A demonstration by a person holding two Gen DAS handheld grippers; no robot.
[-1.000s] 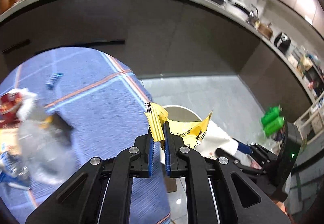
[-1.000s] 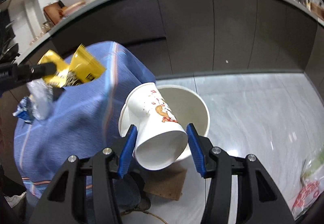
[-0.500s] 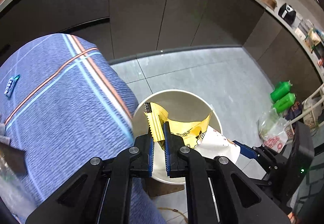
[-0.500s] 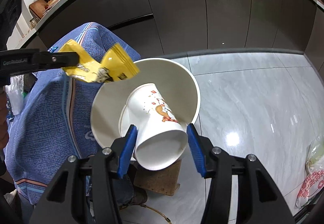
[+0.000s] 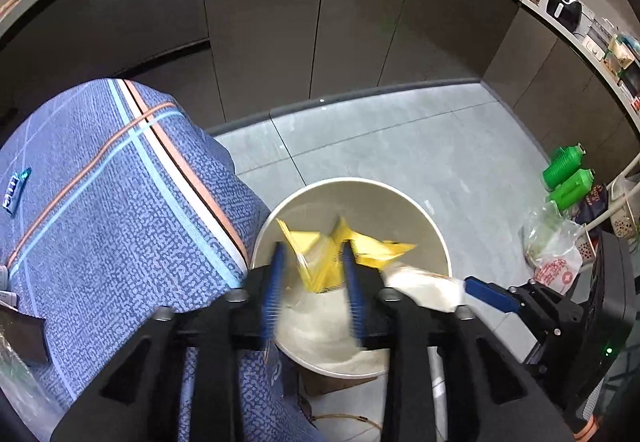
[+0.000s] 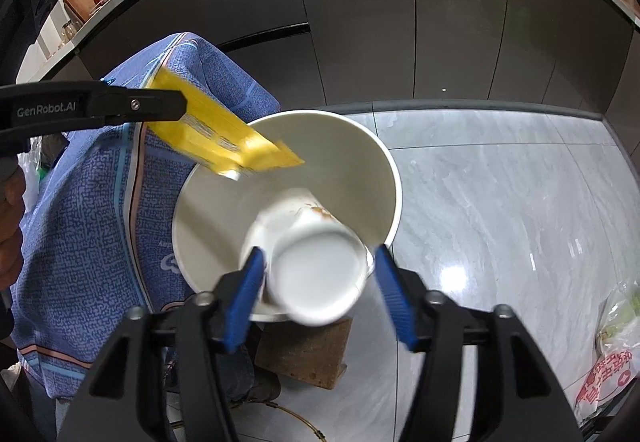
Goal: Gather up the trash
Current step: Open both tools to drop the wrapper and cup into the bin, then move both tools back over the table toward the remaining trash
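Both grippers have just let go over the bin; half a sec ago the left gripper [image 5: 312,274] was pinched tight on the yellow wrapper [image 5: 344,250] and the right gripper [image 6: 318,282] was clamped on the paper cup [image 6: 312,266]; now both sets of blue pads stand spread w/ daylight each side of the item, so both are released. Wrapper and cup are motion-blurred, prob. mid-drop; can't tell if either still brushes a pad.

Meaning for the task, as I judge it: two pieces of trash are as good as binned; next would be going back to the table w/ the blue cloth [image 5: 120,210] for what's left (clear plastic at the cloth's left edge in the left wrist view, too blurred to name).

Where things lie: white bin [image 6: 384,162] sits on the floor right against the hanging edge of the cloth; in the right wrist view the cup is base-toward-camera, mouth down into the bin, between the spread pads and inside the near rim; wrapper hangs off the left gripper's tip [image 6: 176,108], slanting down across the bin's left rim, lower corner already over the opening. In the left wrist view the wrapper sits between the parted pads, over the bin's interior; cup just right of it at the near-right rim.
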